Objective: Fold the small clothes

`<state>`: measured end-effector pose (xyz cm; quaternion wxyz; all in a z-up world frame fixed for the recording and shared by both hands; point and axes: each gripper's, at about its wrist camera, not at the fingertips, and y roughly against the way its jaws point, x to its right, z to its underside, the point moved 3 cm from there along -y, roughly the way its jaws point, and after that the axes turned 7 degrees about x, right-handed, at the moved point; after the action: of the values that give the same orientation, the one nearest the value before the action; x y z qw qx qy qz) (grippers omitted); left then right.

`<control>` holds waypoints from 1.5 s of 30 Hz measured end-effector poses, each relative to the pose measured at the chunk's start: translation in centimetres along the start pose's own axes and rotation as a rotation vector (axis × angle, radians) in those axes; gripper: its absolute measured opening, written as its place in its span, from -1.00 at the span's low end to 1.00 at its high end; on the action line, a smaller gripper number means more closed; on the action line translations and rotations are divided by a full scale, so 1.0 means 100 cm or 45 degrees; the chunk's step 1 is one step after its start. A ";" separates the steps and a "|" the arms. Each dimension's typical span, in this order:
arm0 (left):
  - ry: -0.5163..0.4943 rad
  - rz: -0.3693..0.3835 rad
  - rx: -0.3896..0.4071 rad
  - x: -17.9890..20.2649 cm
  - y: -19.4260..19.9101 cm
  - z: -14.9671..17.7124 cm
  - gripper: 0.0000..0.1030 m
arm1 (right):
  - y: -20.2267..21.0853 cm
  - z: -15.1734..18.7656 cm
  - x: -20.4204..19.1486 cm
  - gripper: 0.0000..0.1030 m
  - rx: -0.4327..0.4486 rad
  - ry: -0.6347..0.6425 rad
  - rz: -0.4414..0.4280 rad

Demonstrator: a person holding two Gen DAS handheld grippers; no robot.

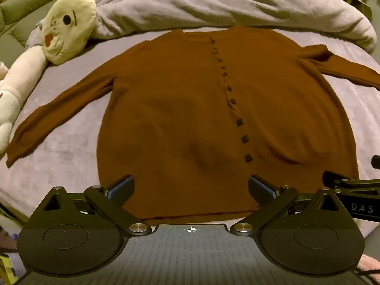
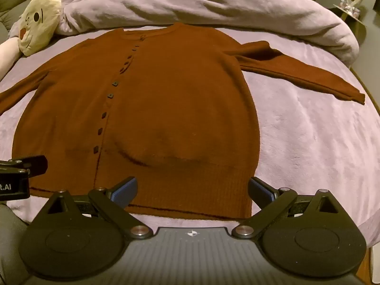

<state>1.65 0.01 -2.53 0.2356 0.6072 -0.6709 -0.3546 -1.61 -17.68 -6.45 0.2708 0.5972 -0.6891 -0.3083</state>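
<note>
A rust-brown buttoned cardigan [image 1: 180, 109] lies flat and face up on the bed, both sleeves spread out to the sides. Its row of dark buttons [image 1: 238, 121] runs from the collar down to the hem. My left gripper [image 1: 191, 187] hovers open above the left half of the hem with nothing between its fingers. Seen from the right wrist, the same cardigan [image 2: 171, 99] fills the middle, and my right gripper [image 2: 192, 188] stands open above the right half of the hem, empty too. Each gripper's tip shows at the edge of the other's view.
The lilac bed sheet [image 2: 308, 142] surrounds the cardigan. A bunched lilac duvet [image 1: 213, 7] lies along the far side behind the collar. A cream plush toy [image 1: 68, 26] rests at the far left, close to the left sleeve [image 1: 47, 118]. The right sleeve [image 2: 308, 76] reaches toward the bed's right edge.
</note>
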 end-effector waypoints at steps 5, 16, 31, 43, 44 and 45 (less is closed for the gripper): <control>-0.017 0.001 -0.020 0.004 -0.002 -0.002 1.00 | 0.000 -0.001 -0.002 0.92 0.007 -0.003 -0.002; 0.017 0.026 -0.020 0.000 -0.006 0.004 1.00 | -0.003 0.001 0.004 0.92 0.009 -0.002 -0.009; 0.020 0.023 -0.015 0.002 -0.004 0.002 1.00 | -0.002 -0.003 0.003 0.92 0.002 -0.021 0.004; 0.028 0.027 -0.018 0.002 -0.004 0.001 1.00 | 0.000 -0.005 0.003 0.92 0.008 -0.016 0.004; 0.030 0.028 -0.019 0.002 -0.004 0.000 1.00 | 0.000 -0.006 0.003 0.92 0.009 -0.019 0.001; 0.031 0.030 -0.021 0.002 -0.004 0.000 1.00 | 0.000 -0.006 0.003 0.92 0.010 -0.020 -0.001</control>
<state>1.85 -0.14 -2.86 0.2530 0.6015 -0.6722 -0.3498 -1.22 -18.06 -6.08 0.2629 0.5960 -0.6923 -0.3103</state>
